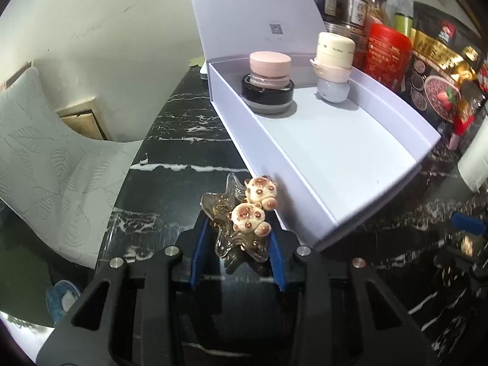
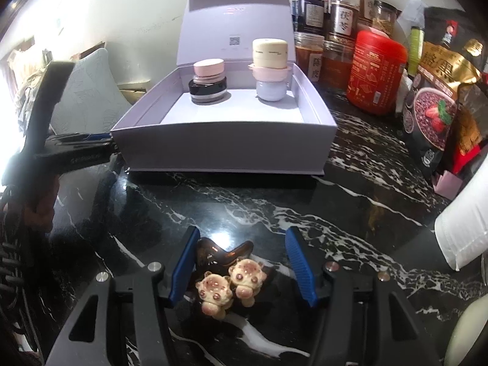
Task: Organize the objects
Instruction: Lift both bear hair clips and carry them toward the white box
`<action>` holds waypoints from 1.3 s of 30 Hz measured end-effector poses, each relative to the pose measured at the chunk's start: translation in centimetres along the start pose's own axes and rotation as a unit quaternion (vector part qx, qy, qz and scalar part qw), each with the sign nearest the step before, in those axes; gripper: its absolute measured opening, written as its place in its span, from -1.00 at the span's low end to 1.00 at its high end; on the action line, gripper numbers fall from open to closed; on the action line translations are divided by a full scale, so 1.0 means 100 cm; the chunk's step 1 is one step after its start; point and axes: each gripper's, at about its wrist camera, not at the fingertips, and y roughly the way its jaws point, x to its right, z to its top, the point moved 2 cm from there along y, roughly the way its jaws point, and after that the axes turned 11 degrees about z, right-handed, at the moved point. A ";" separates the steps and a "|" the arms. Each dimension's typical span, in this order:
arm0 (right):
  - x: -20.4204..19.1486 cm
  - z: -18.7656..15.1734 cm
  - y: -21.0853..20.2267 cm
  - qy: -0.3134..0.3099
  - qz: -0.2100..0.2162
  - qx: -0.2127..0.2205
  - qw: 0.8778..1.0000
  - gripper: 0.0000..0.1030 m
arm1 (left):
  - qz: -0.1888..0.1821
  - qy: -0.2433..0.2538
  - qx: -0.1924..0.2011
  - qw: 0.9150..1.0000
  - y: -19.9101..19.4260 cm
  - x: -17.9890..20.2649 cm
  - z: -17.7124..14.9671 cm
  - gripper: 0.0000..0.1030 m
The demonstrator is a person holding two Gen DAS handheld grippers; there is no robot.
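My left gripper point(image 1: 239, 228) is shut on a clear hair claw clip point(image 1: 219, 204) that carries two cream animal figures point(image 1: 260, 193), just left of the white gift box point(image 1: 305, 189). The box stands open; at its far end are a black jar with a pink lid point(image 1: 268, 91) and a stack of small cream, pink and lavender pots point(image 1: 334, 70). In the right wrist view a dark claw clip point(image 2: 225, 254) with two similar figures lies on the black marble counter point(image 2: 305, 207). My right gripper point(image 2: 242, 235) is open around it; the right pad stands clear of it.
Behind and to the right of the box point(image 2: 225, 149) stand several food jars point(image 2: 343, 18), a red tin point(image 2: 376, 73) and a dark snack bag point(image 2: 436, 97). A white patterned chair point(image 1: 45, 152) sits beyond the counter's left edge. White fabric point(image 2: 460, 231) lies at the right.
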 end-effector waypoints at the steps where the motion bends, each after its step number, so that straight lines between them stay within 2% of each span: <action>1: 0.000 0.000 0.000 0.001 0.000 -0.002 1.000 0.15 | 0.001 0.001 0.000 1.000 -0.002 0.001 -0.003 -0.34; 4: 0.000 -0.003 -0.002 0.001 0.017 -0.002 1.000 -0.03 | -0.006 -0.005 -0.008 1.000 -0.011 -0.001 -0.012 -0.34; 9: -0.005 -0.008 -0.007 -0.007 0.030 -0.003 1.000 -0.04 | -0.020 -0.009 -0.017 1.000 -0.031 0.000 -0.030 -0.36; 11: -0.008 -0.009 -0.009 -0.011 0.044 0.000 0.999 -0.26 | -0.026 -0.010 -0.017 0.999 -0.039 0.002 -0.035 -0.36; 17: -0.016 -0.015 -0.012 -0.030 0.062 -0.009 0.998 -0.25 | -0.053 -0.015 -0.029 0.998 -0.053 0.008 -0.048 -0.36; 18: -0.017 -0.016 -0.013 -0.033 0.065 -0.011 0.997 -0.23 | -0.055 -0.016 -0.030 0.998 -0.054 0.009 -0.049 -0.36; 21: -0.021 -0.020 -0.018 -0.043 0.063 -0.006 0.997 0.13 | -0.063 -0.018 -0.031 0.997 -0.058 0.011 -0.054 -0.36; 22: -0.022 -0.021 -0.020 -0.046 0.059 -0.003 0.997 0.33 | -0.064 -0.017 -0.031 0.997 -0.059 0.012 -0.055 -0.36; 23: -0.023 -0.023 -0.023 -0.050 0.055 0.002 0.997 0.40 | -0.065 -0.016 -0.032 0.997 -0.060 0.013 -0.056 -0.36; 28: -0.023 -0.029 -0.030 -0.056 0.043 0.006 0.998 0.42 | -0.075 -0.011 -0.033 0.997 -0.063 0.019 -0.059 -0.36; 39: -0.016 -0.038 -0.023 -0.038 0.052 -0.017 0.998 0.43 | -0.088 -0.007 -0.042 0.995 -0.065 0.031 -0.063 -0.36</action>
